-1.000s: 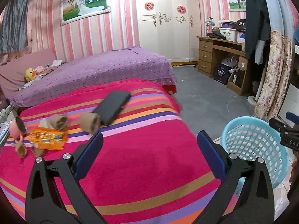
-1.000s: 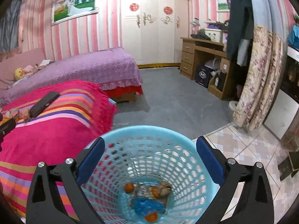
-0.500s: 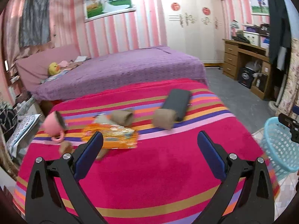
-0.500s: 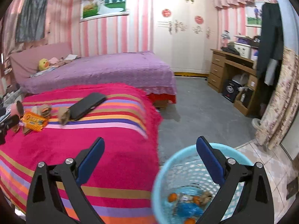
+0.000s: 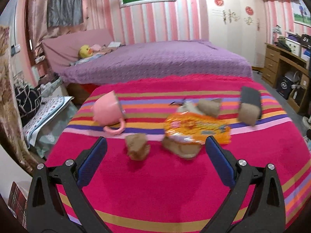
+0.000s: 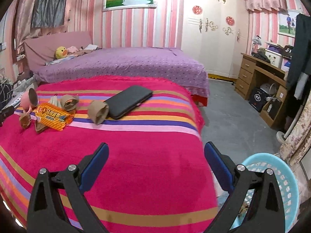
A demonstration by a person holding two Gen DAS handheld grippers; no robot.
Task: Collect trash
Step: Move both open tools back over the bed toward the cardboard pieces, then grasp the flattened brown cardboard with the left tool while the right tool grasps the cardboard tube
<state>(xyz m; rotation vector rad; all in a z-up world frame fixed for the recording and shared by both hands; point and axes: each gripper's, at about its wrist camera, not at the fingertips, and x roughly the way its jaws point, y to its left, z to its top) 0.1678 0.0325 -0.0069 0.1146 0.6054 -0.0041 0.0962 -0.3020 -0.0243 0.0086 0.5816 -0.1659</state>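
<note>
Your left tool (image 5: 154,148) is wide open and holds nothing; it hangs over the near part of the striped blanket (image 5: 175,184). Just beyond its fingertips lies the trash. A small crumpled brown paper piece (image 5: 137,145) lies between the two fingers in the view, a little to the left. To its right a second brown piece (image 5: 181,148) lies partly under the orange snack wrapper (image 5: 198,127). Behind the wrapper there is a brown paper cup (image 5: 210,106) on its side, with something whitish beside it that is too blurred to name. Further right another brown cup (image 5: 248,114) touches the near end of a dark flat case (image 5: 250,97). At the far left of the group a pink mug (image 5: 107,109) lies on its side with the handle toward you.

Your right tool (image 6: 155,151) is also wide open and empty. It hangs over the near right part of the same blanket, well apart from the trash, which in this view is at the far left. The light blue basket (image 6: 291,184) stands on the floor near the right corner of the bed, partly behind the right finger; something lies at its bottom, but you cannot tell what. A purple bed (image 6: 126,62) stands behind.
</note>
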